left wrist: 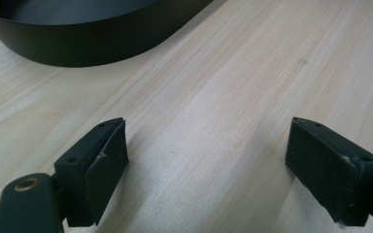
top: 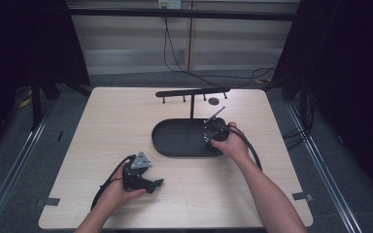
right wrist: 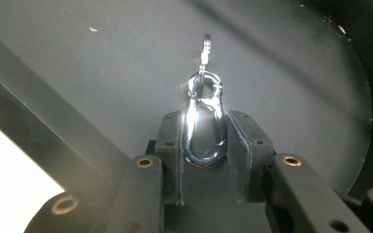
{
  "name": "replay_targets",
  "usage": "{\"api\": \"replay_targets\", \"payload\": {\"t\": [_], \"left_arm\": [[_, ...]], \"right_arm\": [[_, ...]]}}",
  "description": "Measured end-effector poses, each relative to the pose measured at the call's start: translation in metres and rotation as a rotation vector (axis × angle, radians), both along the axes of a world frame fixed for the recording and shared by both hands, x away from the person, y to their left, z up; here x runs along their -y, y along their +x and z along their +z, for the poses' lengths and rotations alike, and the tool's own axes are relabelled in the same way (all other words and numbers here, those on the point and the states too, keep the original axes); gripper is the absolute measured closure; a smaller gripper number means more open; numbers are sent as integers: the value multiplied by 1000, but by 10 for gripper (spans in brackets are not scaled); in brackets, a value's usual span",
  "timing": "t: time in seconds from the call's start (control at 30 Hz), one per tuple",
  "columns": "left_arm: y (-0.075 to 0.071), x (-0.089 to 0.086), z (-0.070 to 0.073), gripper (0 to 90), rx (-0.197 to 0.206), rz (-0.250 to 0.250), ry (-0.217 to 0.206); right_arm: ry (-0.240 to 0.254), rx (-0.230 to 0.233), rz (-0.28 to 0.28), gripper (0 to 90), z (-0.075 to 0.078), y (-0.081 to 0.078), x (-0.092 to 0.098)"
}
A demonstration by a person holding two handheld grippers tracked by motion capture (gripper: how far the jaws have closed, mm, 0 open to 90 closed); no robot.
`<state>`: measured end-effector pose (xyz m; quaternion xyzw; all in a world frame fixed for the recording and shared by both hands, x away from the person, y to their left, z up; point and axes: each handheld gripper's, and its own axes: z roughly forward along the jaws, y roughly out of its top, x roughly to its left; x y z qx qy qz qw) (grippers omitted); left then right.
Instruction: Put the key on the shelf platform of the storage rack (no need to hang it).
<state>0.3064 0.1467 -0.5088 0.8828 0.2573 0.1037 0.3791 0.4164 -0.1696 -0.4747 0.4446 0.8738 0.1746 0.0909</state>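
The right gripper [right wrist: 204,145] pinches a clip [right wrist: 203,121] over the tray [right wrist: 102,58]; its slick metal could slip out. The left gripper [left wrist: 206,160] gapes, empty.

Open tabletop [top: 126,116] left/front; tray wall [top: 161,145] & rack post [top: 192,109] obstructing centre-back.

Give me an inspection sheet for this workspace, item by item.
Surface: light wood table, bare around the tray.
Job's things: silver carabiner clip with a small key-like piece on top; black oval tray; black T-shaped hook stand.
Clutter: nothing seen.
Grippers: right gripper shut on the clip over the tray; left gripper open above the table.
Cables: black cables on the floor behind.
Surroundings: dark curtains, grey floor.
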Motion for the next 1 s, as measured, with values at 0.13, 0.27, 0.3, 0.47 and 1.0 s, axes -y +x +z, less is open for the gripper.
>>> {"api": "replay_targets", "payload": {"t": [0.13, 0.27, 0.3, 0.47, 1.0], "left_arm": [[0, 0, 0, 149, 0, 0, -1], [0, 0, 0, 149, 1, 0, 1], [0, 0, 0, 149, 1, 0, 1], [0, 0, 0, 149, 0, 0, 0], [0, 0, 0, 149, 1, 0, 0]], "right_arm": [[10, 5, -2, 682, -1, 0, 1], [17, 4, -12, 680, -1, 0, 1], [17, 4, -12, 680, -1, 0, 1], [19, 5, -14, 675, -1, 0, 2], [49, 20, -19, 537, 2, -2, 4]]}}
